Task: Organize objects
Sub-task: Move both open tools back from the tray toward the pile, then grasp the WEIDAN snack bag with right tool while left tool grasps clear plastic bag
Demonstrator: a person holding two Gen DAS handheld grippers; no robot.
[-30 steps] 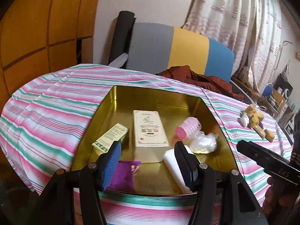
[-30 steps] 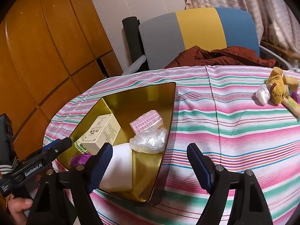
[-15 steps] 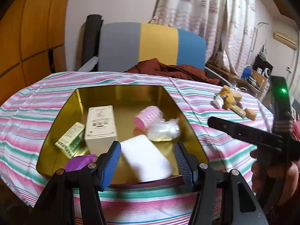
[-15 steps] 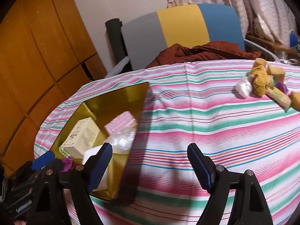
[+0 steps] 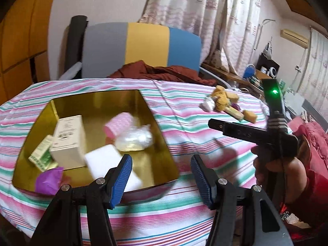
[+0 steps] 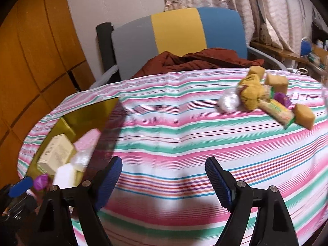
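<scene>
A gold tin tray lies on the striped tablecloth. It holds a cream box, a green box, a pink roller, a clear plastic bag, a white block and a purple wrapper. A small pile of loose things lies at the table's far right: yellow sponges, a white packet, a long snack pack. My left gripper hangs open at the tray's near right corner. My right gripper is open over bare cloth, nothing between its fingers.
A grey, yellow and blue chair with a rust-brown garment stands behind the table. Wooden panels lie at the left, curtains and a cluttered desk at the right. A hand in a red sleeve holds the right gripper's handle.
Both grippers have swung to the right. The tray has slid leftward in both views and the loose pile has come closer to centre in the right wrist view. Both stay open and empty.
</scene>
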